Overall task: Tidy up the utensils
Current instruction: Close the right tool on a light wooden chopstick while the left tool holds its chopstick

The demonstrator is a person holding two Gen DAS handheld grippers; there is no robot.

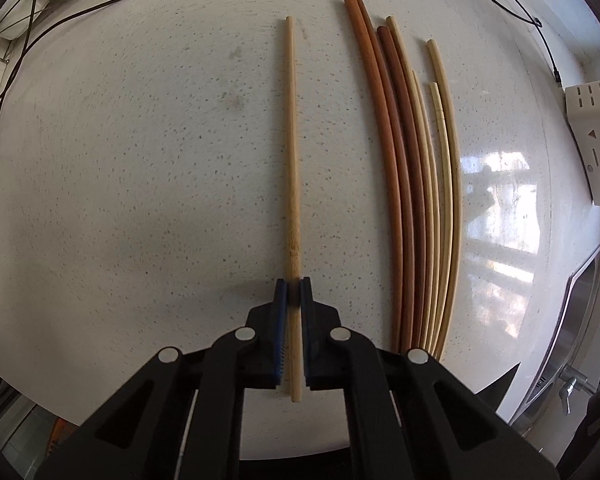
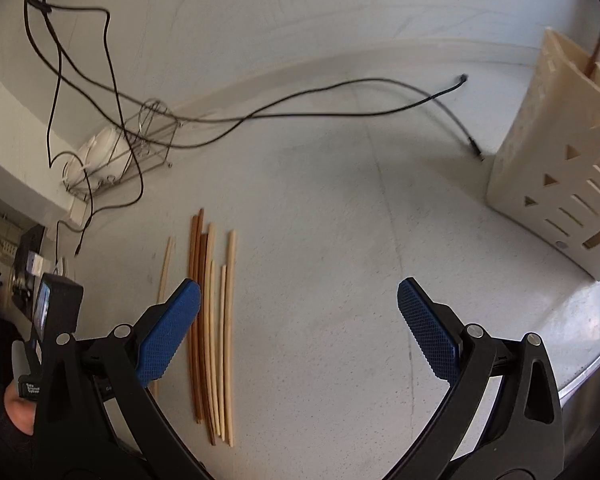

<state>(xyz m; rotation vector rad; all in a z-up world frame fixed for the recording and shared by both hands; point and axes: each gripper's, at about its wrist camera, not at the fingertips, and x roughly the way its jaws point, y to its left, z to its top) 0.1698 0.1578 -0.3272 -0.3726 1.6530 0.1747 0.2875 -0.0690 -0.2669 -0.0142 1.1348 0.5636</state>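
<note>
Left gripper (image 1: 294, 292), black frame with blue ribbed pads, pinched tight on a single pale bamboo chopstick (image 1: 291, 152) near its thick end; the stick runs straight ahead from the jaws over the speckled white worktop (image 1: 140, 180). Whether its far end touches the worktop or hangs just above, hard to say from this angle.

Just beside it, apart, lies the row of loose chopsticks (image 1: 416, 208): reddish-brown wooden ones on the side nearer the held stick, pale bamboo ones on the other side, all roughly parallel, touching or nearly so, ends uneven.

Right gripper (image 2: 300, 332) spread wide, nothing between its blue pads, hanging over bare worktop beside the same row.

Further back, at the worktop's right edge by a steel sink rim (image 2: 588, 332), stands a cream slotted utensil holder with triangle cut-outs (image 2: 552, 152). Thin black cables (image 2: 260, 108) trail across the far worktop. In the far left corner, a wire rack holding white dishes (image 2: 112, 156).
</note>
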